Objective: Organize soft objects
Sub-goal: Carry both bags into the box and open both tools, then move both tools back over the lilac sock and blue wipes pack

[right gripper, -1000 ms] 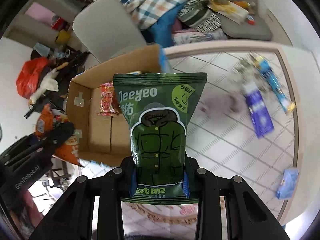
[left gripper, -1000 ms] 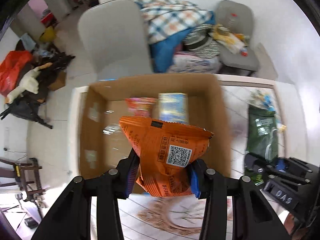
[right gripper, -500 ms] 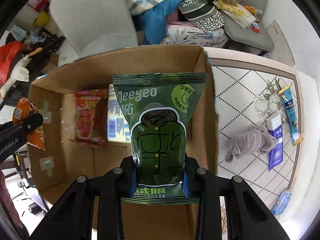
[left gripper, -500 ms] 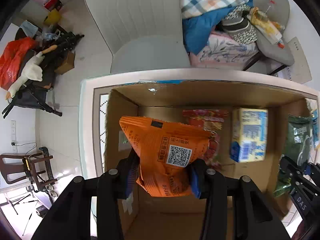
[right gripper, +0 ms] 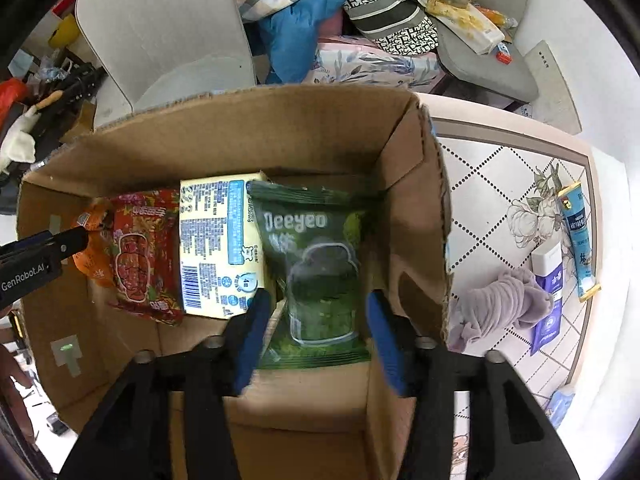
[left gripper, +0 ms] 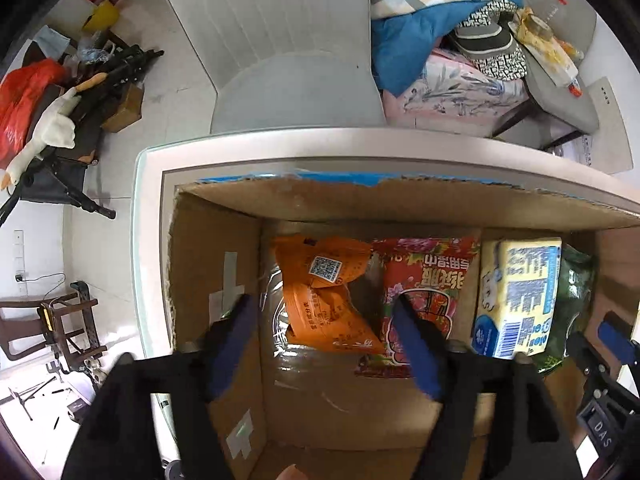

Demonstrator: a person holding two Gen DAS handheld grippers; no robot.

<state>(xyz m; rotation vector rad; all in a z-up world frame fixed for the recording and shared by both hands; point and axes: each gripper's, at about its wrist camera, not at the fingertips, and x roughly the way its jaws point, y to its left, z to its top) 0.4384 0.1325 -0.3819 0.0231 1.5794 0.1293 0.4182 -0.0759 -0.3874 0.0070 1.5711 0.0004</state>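
An open cardboard box point(left gripper: 400, 204) point(right gripper: 248, 136) stands on the table. Inside lie, left to right, an orange snack bag point(left gripper: 324, 300) point(right gripper: 90, 256), a red packet point(left gripper: 424, 280) point(right gripper: 140, 256), a yellow-blue pack point(left gripper: 516, 292) point(right gripper: 216, 240) and a green Deeyeo bag point(right gripper: 316, 272) point(left gripper: 572, 296). My left gripper point(left gripper: 324, 344) is open above the orange bag, which lies loose on the box floor. My right gripper point(right gripper: 316, 336) is open above the green bag, which lies loose too.
On the table right of the box lie a grey-purple cloth point(right gripper: 500, 308), a purple-white box point(right gripper: 546, 296), a blue tube point(right gripper: 578, 240) and a light blue packet point(right gripper: 560, 400). A grey chair point(left gripper: 288, 60) and a pile of bedding point(left gripper: 440, 40) stand behind the table.
Both grippers moved over the box and opened. The orange bag dropped from the left gripper and the green bag from the right gripper onto the box floor.
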